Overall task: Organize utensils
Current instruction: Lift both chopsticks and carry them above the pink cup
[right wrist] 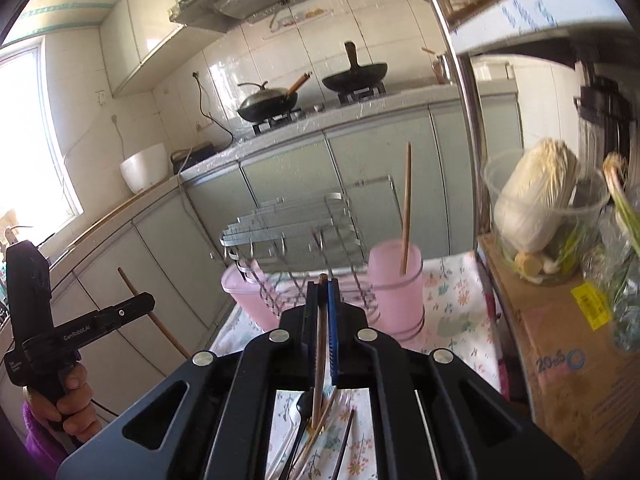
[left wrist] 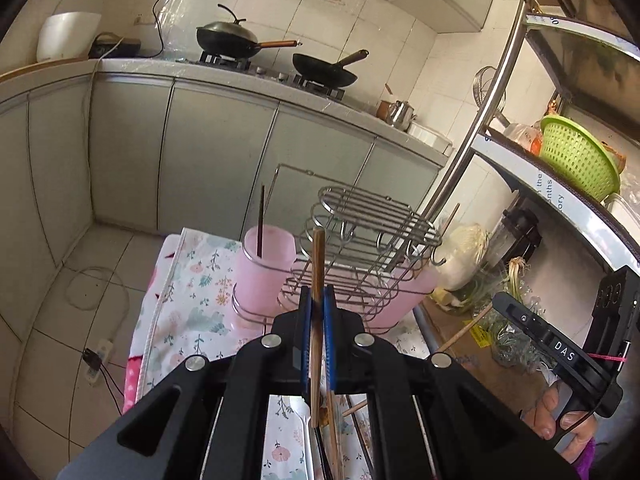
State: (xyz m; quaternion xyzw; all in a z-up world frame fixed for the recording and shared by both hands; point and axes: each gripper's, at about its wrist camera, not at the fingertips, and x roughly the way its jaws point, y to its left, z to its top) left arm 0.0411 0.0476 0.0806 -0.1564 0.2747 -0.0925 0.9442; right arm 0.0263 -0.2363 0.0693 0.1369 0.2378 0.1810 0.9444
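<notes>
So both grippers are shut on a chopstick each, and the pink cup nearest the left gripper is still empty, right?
Not quite. In the left wrist view the pink cup already has a dark chopstick standing in it. The rest holds: the left gripper is shut on a wooden chopstick and the right gripper on a chopstick.

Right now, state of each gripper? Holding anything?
Left gripper: shut on a brown wooden chopstick, lifted above the pink cups.
Right gripper: shut on a thin wooden chopstick, tip just past the fingers.
</notes>
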